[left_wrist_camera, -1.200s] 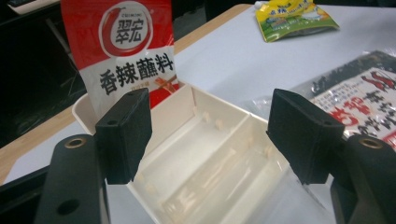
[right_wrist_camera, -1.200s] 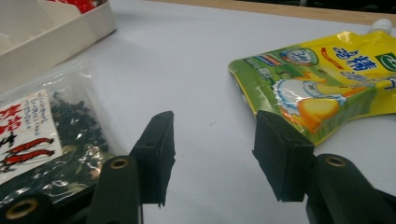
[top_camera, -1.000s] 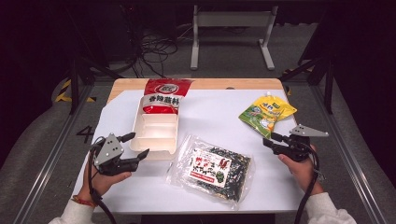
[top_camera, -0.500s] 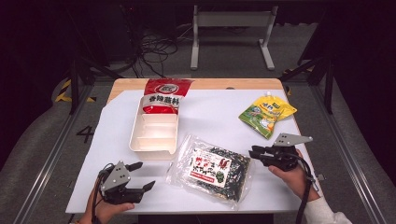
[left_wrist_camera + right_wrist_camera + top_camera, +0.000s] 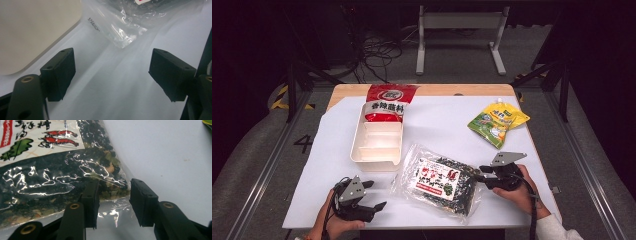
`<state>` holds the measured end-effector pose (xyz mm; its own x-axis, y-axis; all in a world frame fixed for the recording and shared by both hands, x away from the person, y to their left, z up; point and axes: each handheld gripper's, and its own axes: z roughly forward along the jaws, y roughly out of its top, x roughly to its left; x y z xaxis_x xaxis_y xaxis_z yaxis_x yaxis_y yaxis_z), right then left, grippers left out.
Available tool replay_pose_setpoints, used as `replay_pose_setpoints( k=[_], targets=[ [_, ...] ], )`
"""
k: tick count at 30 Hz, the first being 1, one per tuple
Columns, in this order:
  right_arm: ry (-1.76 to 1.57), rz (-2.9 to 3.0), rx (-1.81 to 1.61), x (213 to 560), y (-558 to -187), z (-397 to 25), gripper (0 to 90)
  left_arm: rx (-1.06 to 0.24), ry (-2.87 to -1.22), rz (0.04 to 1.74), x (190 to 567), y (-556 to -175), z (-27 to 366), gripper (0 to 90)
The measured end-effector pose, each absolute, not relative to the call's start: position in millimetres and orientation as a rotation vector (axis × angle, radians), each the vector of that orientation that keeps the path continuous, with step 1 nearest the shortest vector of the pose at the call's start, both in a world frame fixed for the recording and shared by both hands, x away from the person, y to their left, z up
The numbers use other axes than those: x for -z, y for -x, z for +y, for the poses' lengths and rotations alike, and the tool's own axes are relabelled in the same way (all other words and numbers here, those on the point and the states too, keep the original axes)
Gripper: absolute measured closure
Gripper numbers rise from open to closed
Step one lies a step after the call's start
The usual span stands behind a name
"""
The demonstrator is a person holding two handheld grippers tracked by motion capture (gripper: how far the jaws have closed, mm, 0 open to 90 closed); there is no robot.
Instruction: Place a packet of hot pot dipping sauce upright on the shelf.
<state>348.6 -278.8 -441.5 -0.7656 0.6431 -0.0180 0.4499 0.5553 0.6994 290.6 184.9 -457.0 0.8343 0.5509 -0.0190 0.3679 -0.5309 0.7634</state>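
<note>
Risk of slippage noted: right tool [image 5: 113,202] part-open astride the sealed corner of the seaweed bag [image 5: 439,179] lying mid-surface [image 5: 452,120] beside the tray [image 5: 378,142]; left tool [image 5: 112,72] wide, empty; slick film.

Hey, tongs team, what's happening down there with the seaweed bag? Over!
Right tongs open, straddling the seaweed bag edge, not clamped. Left tongs open, empty, low on the white table. Bag lies flat; nothing in the way.
</note>
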Motion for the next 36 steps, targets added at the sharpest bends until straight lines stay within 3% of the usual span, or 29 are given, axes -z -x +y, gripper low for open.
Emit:
replay_pose_setpoints(
  k=[10,23,36],
  targets=[
    [-0.933,2.602,-1.043,446.2,-352.1,-284.0,73.2,-0.218,-2.181,0.681,459.0,-294.8,177.5,23.3],
    [-0.936,2.601,-1.050,447.6,-351.4,-284.3,74.9,-0.022,-2.111,0.646,458.2,-303.0,138.2,22.4],
    [-0.915,2.598,-1.029,446.5,-350.4,-282.0,75.1,0.017,-1.984,0.711,451.5,-311.0,101.9,21.8]
  ],
)
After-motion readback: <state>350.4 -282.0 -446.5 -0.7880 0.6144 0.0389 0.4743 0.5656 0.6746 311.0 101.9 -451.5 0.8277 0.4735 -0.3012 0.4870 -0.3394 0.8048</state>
